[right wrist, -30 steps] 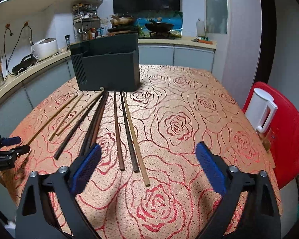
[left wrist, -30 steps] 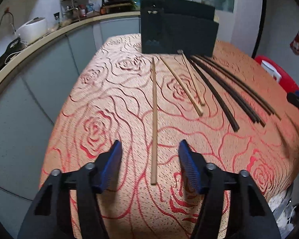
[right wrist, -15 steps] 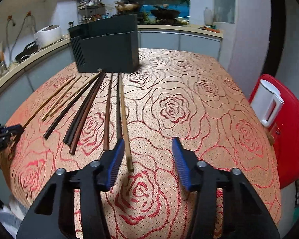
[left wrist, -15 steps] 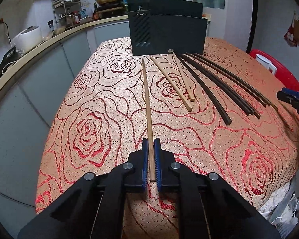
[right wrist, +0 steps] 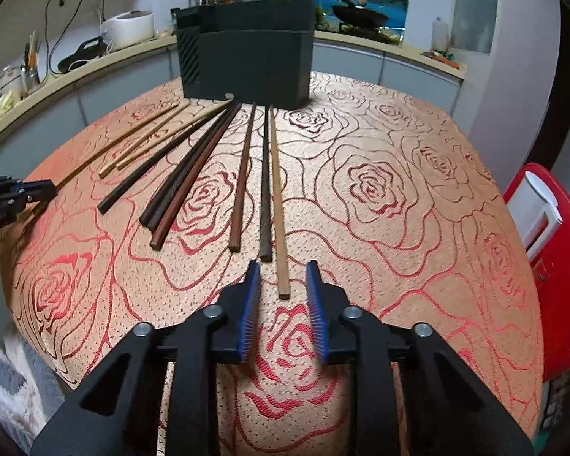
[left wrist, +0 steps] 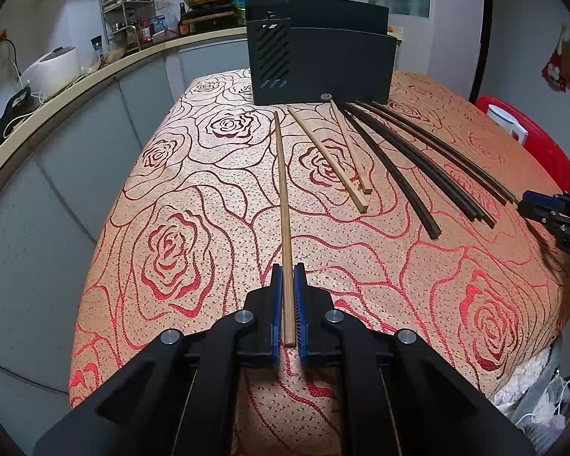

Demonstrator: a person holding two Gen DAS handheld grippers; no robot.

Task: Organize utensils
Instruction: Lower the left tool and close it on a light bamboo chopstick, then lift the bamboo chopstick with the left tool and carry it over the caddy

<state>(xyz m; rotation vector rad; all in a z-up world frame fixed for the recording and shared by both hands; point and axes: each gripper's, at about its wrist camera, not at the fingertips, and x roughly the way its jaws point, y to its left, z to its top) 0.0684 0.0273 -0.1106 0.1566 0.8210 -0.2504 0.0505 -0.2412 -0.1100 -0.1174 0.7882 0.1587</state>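
Since a moment ago the right gripper (right wrist: 284, 296) has narrowed, jaws still apart, around the rightmost light chopstick (right wrist: 277, 197). The left gripper (left wrist: 288, 311) stays clamped on the leftmost chopstick (left wrist: 283, 205), lying on the rose tablecloth (left wrist: 171, 235) before the dark utensil holder (left wrist: 319, 64).

A table draped in a peach cloth with red rose outlines (left wrist: 209, 197) fills the middle. A curved cream countertop over grey cabinet fronts (left wrist: 76, 91) sweeps from nine to twelve o'clock, carrying a white rice cooker (left wrist: 53, 70) and a wire rack of bottles (left wrist: 127, 19). A red plastic chair (right wrist: 562, 266) stands at three o'clock.
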